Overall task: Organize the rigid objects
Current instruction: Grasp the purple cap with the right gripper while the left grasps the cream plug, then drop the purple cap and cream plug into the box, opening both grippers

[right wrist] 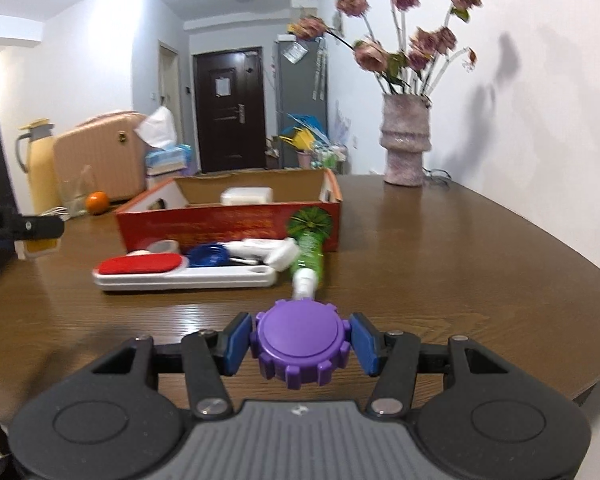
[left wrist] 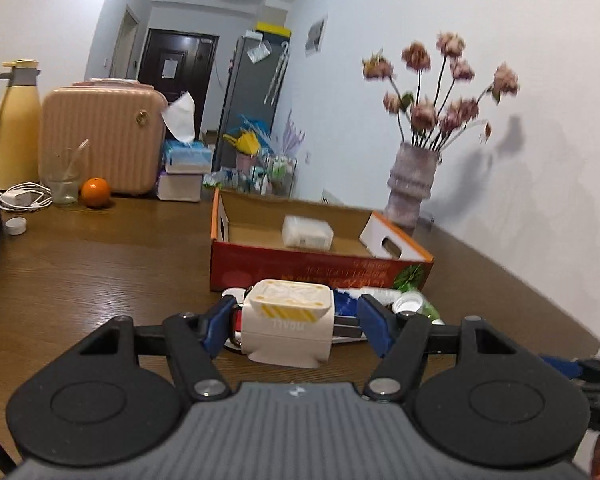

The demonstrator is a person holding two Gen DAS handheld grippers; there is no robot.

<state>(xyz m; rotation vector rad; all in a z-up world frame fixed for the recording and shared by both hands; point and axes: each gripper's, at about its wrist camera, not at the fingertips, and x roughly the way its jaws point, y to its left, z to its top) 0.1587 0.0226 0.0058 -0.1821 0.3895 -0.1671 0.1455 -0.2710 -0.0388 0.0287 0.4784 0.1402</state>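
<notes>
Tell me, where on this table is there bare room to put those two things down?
Inside the cardboard box, floor lies bare around the lone white case. The wooden table is bare between box and vase. Crowded: the strip before the box, with white tray, blue lid and green bottle, plus the far corner by the suitcase.
</notes>
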